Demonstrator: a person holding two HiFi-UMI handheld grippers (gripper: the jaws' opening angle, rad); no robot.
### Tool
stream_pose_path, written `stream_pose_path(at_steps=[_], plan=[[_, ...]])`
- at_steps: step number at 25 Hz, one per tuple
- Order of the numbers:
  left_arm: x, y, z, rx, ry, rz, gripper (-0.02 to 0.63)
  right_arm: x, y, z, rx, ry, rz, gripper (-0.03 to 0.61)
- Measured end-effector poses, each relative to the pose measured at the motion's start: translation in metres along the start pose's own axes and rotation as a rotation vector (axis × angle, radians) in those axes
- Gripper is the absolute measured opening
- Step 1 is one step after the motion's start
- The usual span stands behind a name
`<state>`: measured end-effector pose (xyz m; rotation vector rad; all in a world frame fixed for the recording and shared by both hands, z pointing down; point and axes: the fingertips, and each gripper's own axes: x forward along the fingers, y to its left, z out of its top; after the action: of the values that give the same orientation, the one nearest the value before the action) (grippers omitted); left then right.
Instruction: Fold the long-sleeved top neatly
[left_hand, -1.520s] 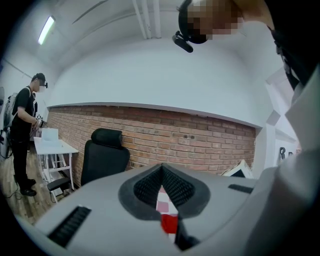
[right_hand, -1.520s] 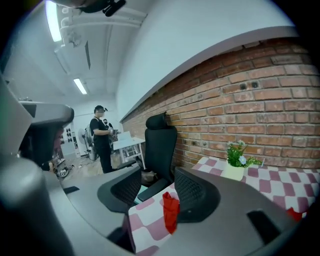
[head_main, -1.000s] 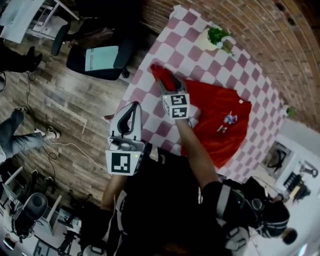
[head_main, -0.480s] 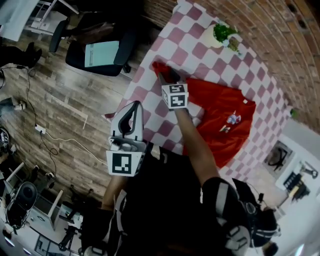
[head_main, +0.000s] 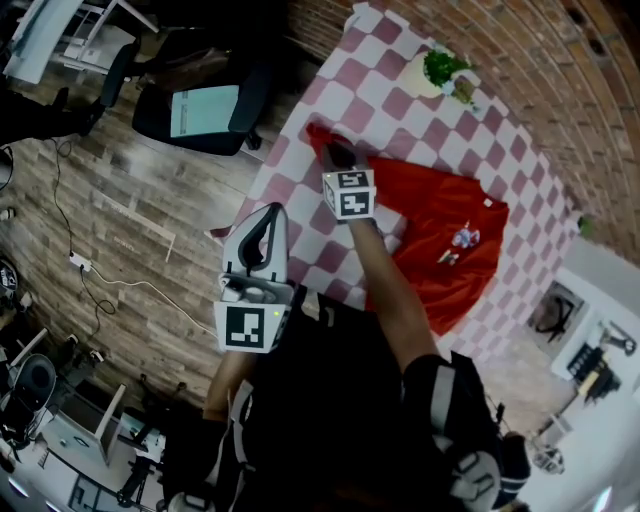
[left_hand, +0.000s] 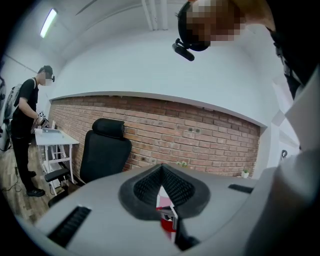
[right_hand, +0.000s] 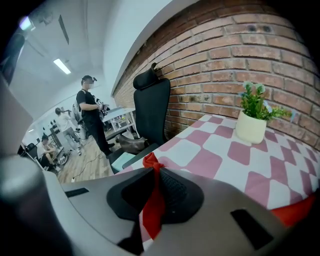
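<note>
Bare pink-and-white checked tablecloth (head_main: 385, 100) lay open between the spread red long-sleeved top (head_main: 435, 205) and a small cream-potted green plant (head_main: 430, 75) (near the red-brick wall (head_main: 560, 60)).

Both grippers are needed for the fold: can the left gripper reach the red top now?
Probably yes: the left gripper, shut and empty, sits over the edge of the checked tablecloth, with only bare cloth between it and the red top. The person's right forearm may crowd the approach.
</note>
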<state>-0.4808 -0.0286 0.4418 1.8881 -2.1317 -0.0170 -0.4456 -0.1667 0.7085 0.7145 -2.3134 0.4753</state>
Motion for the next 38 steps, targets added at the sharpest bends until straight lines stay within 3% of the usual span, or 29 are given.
stream_pose_path(at_steps=[11, 20, 30, 38], plan=[[-0.026, -0.011, 0.024, 0.016, -0.055, -0.050, 0.005, -0.057, 0.010, 0.029, -0.009, -0.123, -0.026, 0.034], [-0.053, -0.035, 0.040, 0.057, -0.094, -0.146, 0.005, -0.139, 0.007, 0.058, 0.020, -0.265, -0.099, 0.034], [-0.074, -0.083, 0.042, 0.081, -0.101, -0.302, 0.005, -0.261, -0.043, 0.065, 0.174, -0.436, -0.249, 0.032], [-0.080, -0.143, 0.037, 0.086, -0.103, -0.424, 0.005, -0.365, -0.095, 0.039, 0.266, -0.555, -0.395, 0.032]])
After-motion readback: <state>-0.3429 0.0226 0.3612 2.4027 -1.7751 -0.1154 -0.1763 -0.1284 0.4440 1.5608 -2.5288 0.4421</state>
